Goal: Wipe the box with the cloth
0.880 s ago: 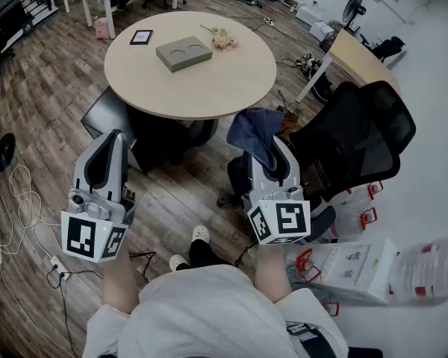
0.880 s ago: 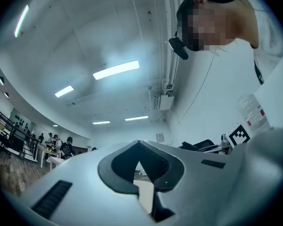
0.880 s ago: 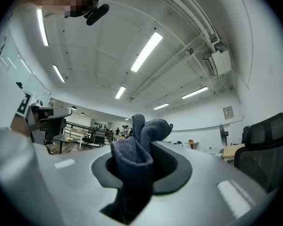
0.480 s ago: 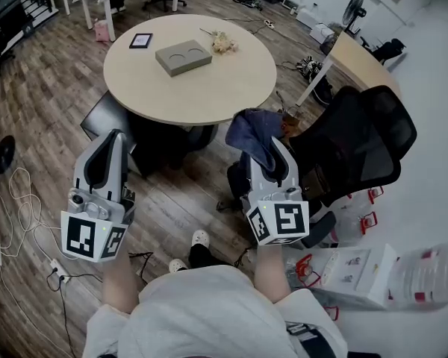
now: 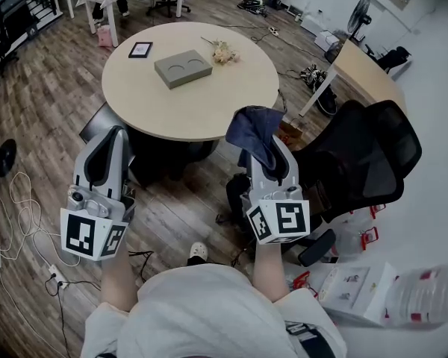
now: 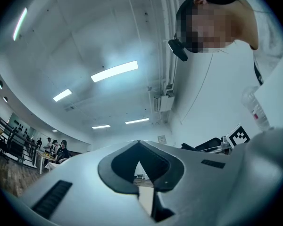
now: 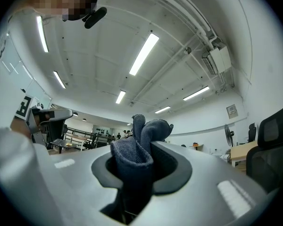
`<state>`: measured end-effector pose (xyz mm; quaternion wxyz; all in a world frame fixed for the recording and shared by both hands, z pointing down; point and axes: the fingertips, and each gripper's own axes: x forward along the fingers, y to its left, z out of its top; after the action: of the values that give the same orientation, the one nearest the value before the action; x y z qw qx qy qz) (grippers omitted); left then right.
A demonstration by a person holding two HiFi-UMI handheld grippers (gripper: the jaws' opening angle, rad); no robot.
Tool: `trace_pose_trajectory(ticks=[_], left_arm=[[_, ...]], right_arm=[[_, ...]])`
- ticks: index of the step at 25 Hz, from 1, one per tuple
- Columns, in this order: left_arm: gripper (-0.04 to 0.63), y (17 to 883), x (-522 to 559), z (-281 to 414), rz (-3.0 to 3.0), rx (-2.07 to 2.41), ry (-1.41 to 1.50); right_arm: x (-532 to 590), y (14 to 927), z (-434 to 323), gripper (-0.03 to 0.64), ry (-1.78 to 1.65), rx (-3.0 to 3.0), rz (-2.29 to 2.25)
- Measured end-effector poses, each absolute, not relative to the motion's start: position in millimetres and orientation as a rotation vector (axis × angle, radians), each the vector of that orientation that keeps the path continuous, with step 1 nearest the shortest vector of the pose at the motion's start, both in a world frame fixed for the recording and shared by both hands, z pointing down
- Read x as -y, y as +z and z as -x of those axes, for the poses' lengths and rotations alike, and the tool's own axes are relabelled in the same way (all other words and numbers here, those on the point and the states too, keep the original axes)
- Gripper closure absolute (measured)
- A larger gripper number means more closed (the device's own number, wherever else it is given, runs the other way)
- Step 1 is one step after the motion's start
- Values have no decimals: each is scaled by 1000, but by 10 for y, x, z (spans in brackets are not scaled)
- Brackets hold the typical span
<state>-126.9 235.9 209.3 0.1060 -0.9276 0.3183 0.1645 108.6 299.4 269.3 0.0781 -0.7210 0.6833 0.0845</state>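
Note:
A flat grey-green box (image 5: 183, 68) with two round hollows lies on the round beige table (image 5: 231, 88) ahead of me. My right gripper (image 5: 267, 155) is shut on a dark blue cloth (image 5: 252, 130), which bunches up above its tips; in the right gripper view the cloth (image 7: 137, 157) fills the gap between the jaws. My left gripper (image 5: 104, 146) is held at the left, short of the table, shut with nothing in it. Both grippers point upward, well clear of the box.
A small dark picture frame (image 5: 140, 49) and a bunch of pale flowers (image 5: 222, 51) also lie on the table. A black office chair (image 5: 358, 162) stands at my right. Cables (image 5: 19, 215) trail on the wooden floor at left. People stand at far tables (image 6: 54, 147).
The view has shifted slightly, so the table and box sit a little nearer and lower. Both grippers keep their pose, the cloth still held in the right one.

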Motion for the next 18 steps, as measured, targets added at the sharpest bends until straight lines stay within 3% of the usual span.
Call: trace_pose_trajectory(ticks=[18], left_arm=[[592, 2170, -1806, 791, 2681, -1012, 452]], right_arm=[[-2225, 2783, -1488, 518, 226, -2144, 2035]])
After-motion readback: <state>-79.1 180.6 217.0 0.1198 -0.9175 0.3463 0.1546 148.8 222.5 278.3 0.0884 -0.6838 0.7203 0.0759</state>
